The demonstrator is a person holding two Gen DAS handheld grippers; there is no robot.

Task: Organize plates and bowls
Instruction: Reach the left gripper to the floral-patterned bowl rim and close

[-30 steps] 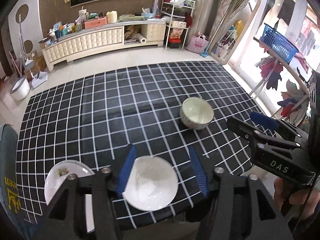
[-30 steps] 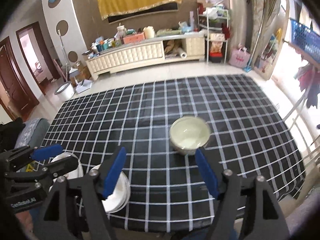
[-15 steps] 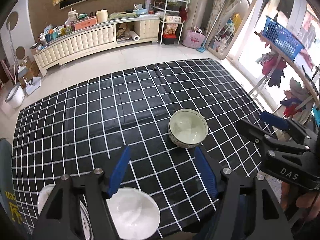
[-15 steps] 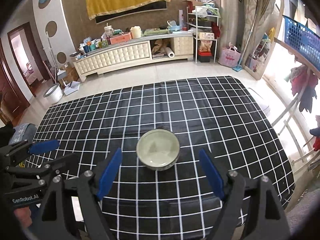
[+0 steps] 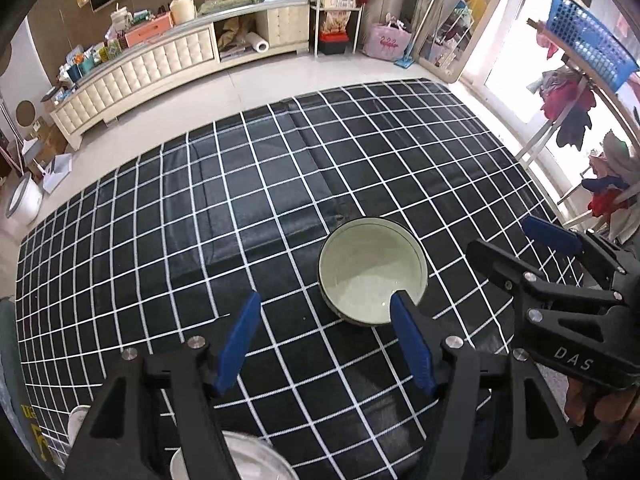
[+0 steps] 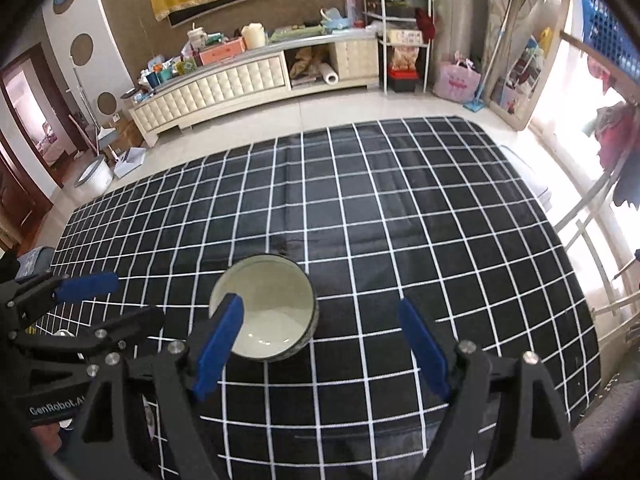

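A pale green bowl [image 5: 372,272] with a dark patterned outside stands upright on the black checked tablecloth [image 5: 240,200]. My left gripper [image 5: 325,302] is open just short of it, and its right pad overlaps the bowl's near rim. My right gripper [image 5: 516,240] hangs open to the right of the bowl. From the right wrist, the bowl [image 6: 272,312] lies by the left pad of the open right gripper [image 6: 320,306], with the left gripper [image 6: 120,300] beside it. A white plate [image 5: 256,464] and another plate [image 5: 78,416] peek out under the left gripper, mostly hidden.
The table's near edge runs just below both grippers. Past the far edge is tiled floor and a long cream cabinet [image 6: 240,80] loaded with clutter. A clothes rack with a blue basket [image 5: 588,48] stands off the table's right side.
Both grippers have moved in towards the green bowl, which now looks bigger and closer. The white plates have slid to the bottom of the left wrist view. Both grippers stay open.
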